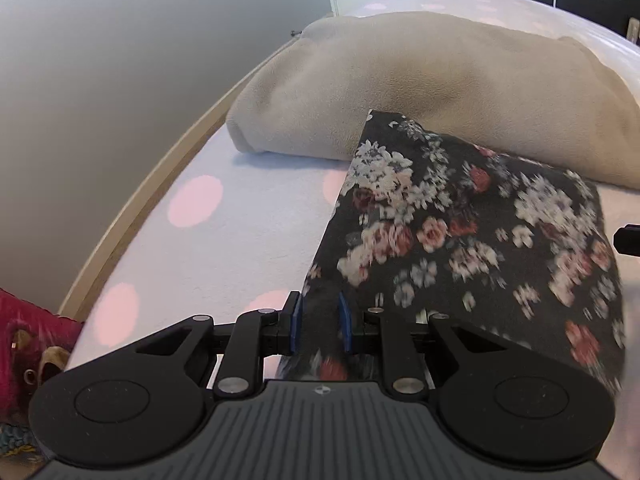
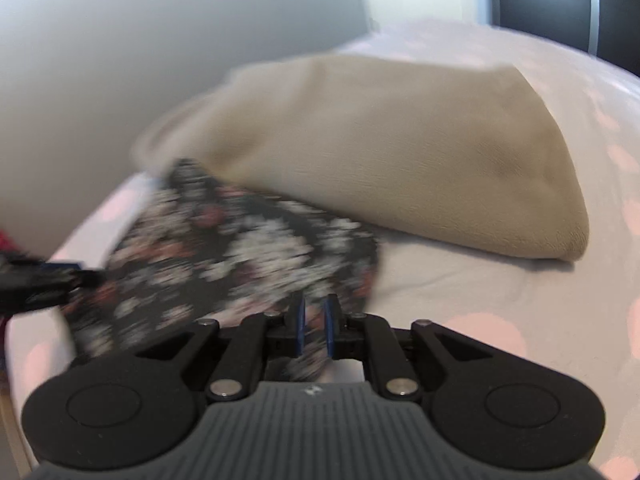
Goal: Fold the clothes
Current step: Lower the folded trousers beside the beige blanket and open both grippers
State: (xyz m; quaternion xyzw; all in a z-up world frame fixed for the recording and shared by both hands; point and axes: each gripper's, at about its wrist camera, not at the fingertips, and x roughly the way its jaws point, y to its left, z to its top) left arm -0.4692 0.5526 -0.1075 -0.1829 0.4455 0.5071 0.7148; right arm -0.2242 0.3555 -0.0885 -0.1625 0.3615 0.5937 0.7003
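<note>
A dark floral garment (image 1: 460, 232) lies folded on the bed, its far corner against a beige pillow. My left gripper (image 1: 320, 326) is shut on the garment's near left edge, cloth bunched between the blue pads. In the right wrist view the same floral garment (image 2: 224, 260) is blurred by motion. My right gripper (image 2: 314, 330) is shut on its near right edge. The right gripper's tip (image 1: 628, 240) shows at the right edge of the left wrist view, and the left gripper (image 2: 44, 280) shows at the left edge of the right wrist view.
A beige pillow (image 1: 420, 80) lies across the bed behind the garment. The bed sheet (image 1: 200, 240) is white with pink dots, with a wooden bed edge (image 1: 132, 208) and grey wall at left. Red cloth (image 1: 24, 340) lies beyond the bed's left edge.
</note>
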